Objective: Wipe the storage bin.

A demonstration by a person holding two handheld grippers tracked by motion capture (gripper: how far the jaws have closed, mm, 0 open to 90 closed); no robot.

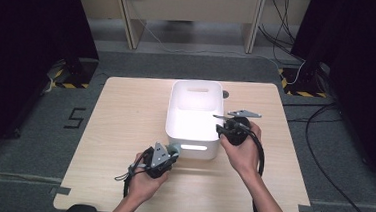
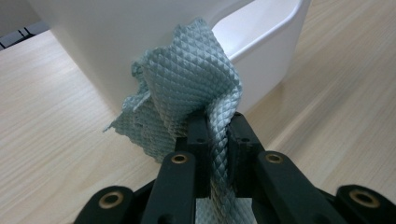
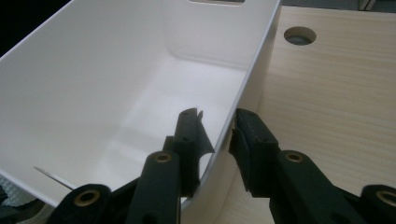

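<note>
A white plastic bin (image 1: 195, 117) stands in the middle of the wooden table (image 1: 125, 116). My left gripper (image 1: 172, 151) is at the bin's near left corner, shut on a grey-blue waffle-textured cloth (image 1: 175, 147). In the left gripper view the cloth (image 2: 191, 84) bunches up out of the jaws of that gripper (image 2: 218, 135), right against the bin's outer wall (image 2: 116, 37). My right gripper (image 1: 220, 126) is at the bin's right rim. In the right gripper view it (image 3: 217, 122) straddles the bin's right wall (image 3: 252, 70), one jaw inside and one outside, pressed on it. The bin's inside (image 3: 93, 88) looks empty.
A round cable hole (image 1: 225, 94) is in the table just behind the bin's right corner, and the right gripper view shows the hole (image 3: 299, 35) too. Bare wood lies to the left and right of the bin. Black cables trail from both grippers toward the near edge.
</note>
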